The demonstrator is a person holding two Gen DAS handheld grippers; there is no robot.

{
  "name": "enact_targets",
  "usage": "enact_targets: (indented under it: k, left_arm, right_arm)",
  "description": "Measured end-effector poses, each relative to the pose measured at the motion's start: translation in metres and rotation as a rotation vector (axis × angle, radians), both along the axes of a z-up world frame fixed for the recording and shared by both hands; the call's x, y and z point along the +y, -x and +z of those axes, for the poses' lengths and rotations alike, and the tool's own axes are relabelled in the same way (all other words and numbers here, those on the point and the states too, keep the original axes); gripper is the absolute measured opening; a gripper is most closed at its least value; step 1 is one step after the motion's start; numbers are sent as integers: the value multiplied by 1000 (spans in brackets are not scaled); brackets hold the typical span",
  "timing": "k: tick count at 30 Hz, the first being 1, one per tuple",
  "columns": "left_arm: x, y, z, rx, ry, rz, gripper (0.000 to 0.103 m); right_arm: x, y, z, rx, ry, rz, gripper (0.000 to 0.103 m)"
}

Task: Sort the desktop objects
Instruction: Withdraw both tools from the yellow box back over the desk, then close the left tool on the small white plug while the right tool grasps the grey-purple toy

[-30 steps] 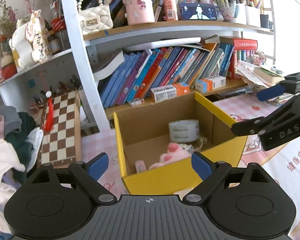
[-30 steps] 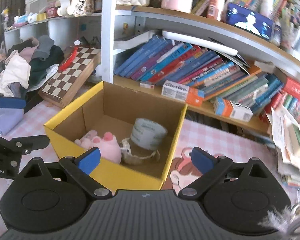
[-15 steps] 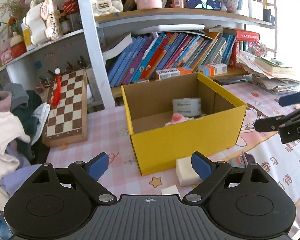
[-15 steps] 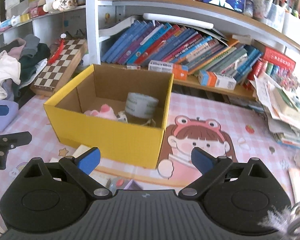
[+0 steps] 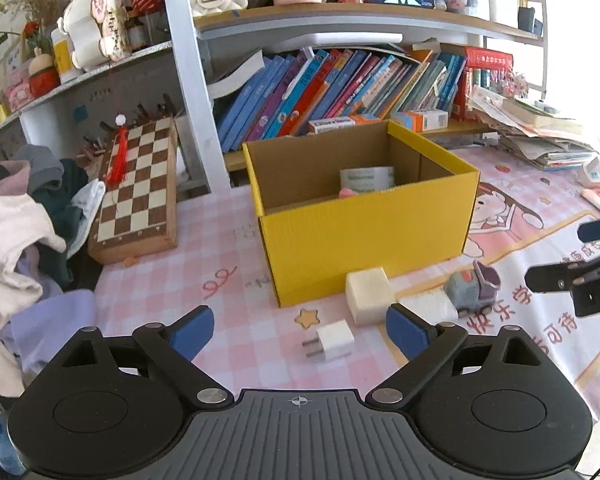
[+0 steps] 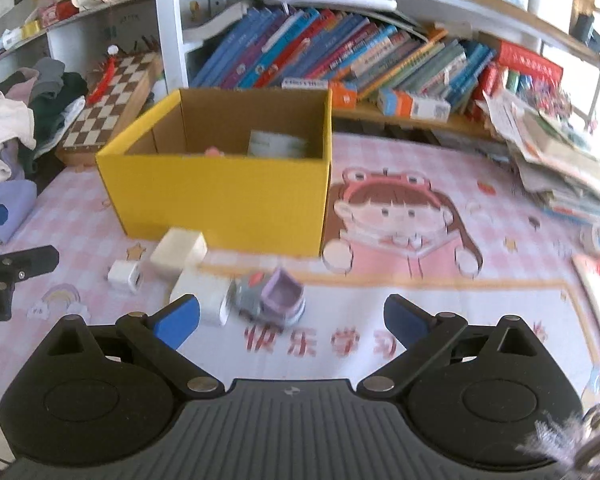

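Hovering over the near edge of the pink checked table mat (image 5: pixel 228 248), the left gripper (image 5: pixel 300 330) is seen with its blue-padded fingers spread wide and nothing held between them. The right gripper (image 6: pixel 291 320) is likewise held wide open and empty, above the printed red lettering on the mat.

Nearest the left gripper, a small white plug adapter (image 5: pixel 332 342) is found lying on the mat, prongs toward the left. Just beyond it a cream foam block (image 5: pixel 367 294) is set touching the front wall of the yellow box (image 5: pixel 364 236). A white rectangular block (image 6: pixel 199 296) is placed just beside it to the right, and a grey-and-purple toy car (image 6: pixel 270 296) is seen touching that block's right end, directly ahead of the right gripper.

The yellow box is positioned mid-mat, open-topped, with a roll of tape (image 5: pixel 367 179) and a pink soft item (image 5: pixel 347 193) visible inside against the back; the rest of the interior is hidden by the front wall.

Further back, a chessboard (image 5: pixel 140 188) is propped at the left, clothes (image 5: pixel 16 232) are piled at the far-left edge, a row of books (image 5: pixel 340 88) is shelved behind the box, and loose papers (image 5: pixel 536 136) are stacked at the right.
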State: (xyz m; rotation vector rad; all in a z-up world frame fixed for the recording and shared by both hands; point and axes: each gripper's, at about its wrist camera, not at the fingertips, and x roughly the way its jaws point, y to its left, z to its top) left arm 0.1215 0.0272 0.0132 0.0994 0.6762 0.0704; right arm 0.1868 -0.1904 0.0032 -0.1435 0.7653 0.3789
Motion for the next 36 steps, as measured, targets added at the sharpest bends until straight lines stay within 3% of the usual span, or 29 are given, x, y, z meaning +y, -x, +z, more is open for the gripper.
enact_targets:
  k: [11,26,30,33,36]
  left_arm:
    - [3,20,-15,51,34,-3,95]
    - [3,33,-31,108,38,-52,95]
    - [2,33,-31,106,39,-63,95]
    - [3,31,-30,100,46,-61,95]
    - [3,27,-32,103,40,-53,95]
  right_arm:
    - [6,35,-15,-13,21,-50,100]
    - [29,56,-24,34,36,17,99]
    - [31,54,-24,39,38,15,96]
    - [32,51,-23,38,41,21,87]
    - [34,48,-22,33,49,33,85]
